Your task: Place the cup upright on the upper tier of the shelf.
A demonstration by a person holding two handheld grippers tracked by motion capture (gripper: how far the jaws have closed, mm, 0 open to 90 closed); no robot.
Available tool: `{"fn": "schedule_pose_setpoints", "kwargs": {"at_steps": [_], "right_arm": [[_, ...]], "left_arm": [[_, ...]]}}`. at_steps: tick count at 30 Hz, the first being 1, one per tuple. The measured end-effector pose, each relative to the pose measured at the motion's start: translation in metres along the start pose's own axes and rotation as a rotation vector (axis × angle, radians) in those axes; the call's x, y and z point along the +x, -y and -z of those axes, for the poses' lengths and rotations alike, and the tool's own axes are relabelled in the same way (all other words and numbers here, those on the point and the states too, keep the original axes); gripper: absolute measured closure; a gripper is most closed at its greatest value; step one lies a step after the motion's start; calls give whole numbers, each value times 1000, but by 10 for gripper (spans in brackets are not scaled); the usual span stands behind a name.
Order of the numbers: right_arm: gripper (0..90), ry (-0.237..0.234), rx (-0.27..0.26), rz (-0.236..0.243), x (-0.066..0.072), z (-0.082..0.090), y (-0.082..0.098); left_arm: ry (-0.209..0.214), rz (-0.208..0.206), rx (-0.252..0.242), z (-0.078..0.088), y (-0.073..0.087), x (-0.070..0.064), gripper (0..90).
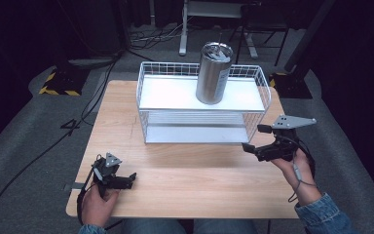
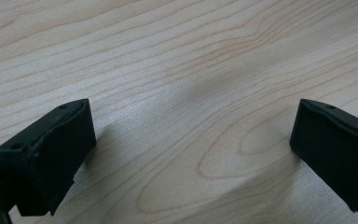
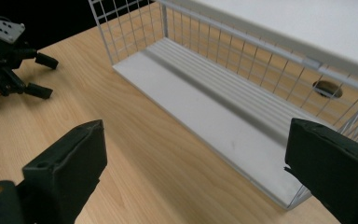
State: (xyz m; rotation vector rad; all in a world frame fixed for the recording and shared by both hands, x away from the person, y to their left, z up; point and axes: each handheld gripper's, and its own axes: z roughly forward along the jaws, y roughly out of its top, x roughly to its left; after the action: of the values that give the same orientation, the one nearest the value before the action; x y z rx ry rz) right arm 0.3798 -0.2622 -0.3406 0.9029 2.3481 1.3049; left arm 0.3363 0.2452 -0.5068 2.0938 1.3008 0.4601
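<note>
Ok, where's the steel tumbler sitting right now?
In the high view the steel tumbler stands upright on the top shelf of the white wire rack, right of centre, at the far side of the wooden table, beyond both grippers.

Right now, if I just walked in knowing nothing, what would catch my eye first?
Most likely the shiny steel tumbler, standing upright on the top shelf of a white wire rack at the far side of the wooden table. Next, the two black hand-held grippers, both open and holding nothing: the left gripper low at the table's near left, the right gripper beside the rack's right end.
</note>
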Motion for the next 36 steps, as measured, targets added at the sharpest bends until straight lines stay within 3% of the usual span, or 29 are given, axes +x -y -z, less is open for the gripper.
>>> {"fn": "schedule_pose_setpoints", "kwargs": {"at_steps": [12, 23, 36], "right_arm": [[58, -7, 97, -34, 4, -28, 46], [57, -2, 112, -34, 8, -43, 78], [70, 24, 110, -23, 12, -59, 102]], "left_arm": [[-2, 0, -2, 0, 0, 0, 5], [-2, -1, -2, 0, 0, 0, 6], [-2, 0, -2, 0, 0, 0, 5]]}}
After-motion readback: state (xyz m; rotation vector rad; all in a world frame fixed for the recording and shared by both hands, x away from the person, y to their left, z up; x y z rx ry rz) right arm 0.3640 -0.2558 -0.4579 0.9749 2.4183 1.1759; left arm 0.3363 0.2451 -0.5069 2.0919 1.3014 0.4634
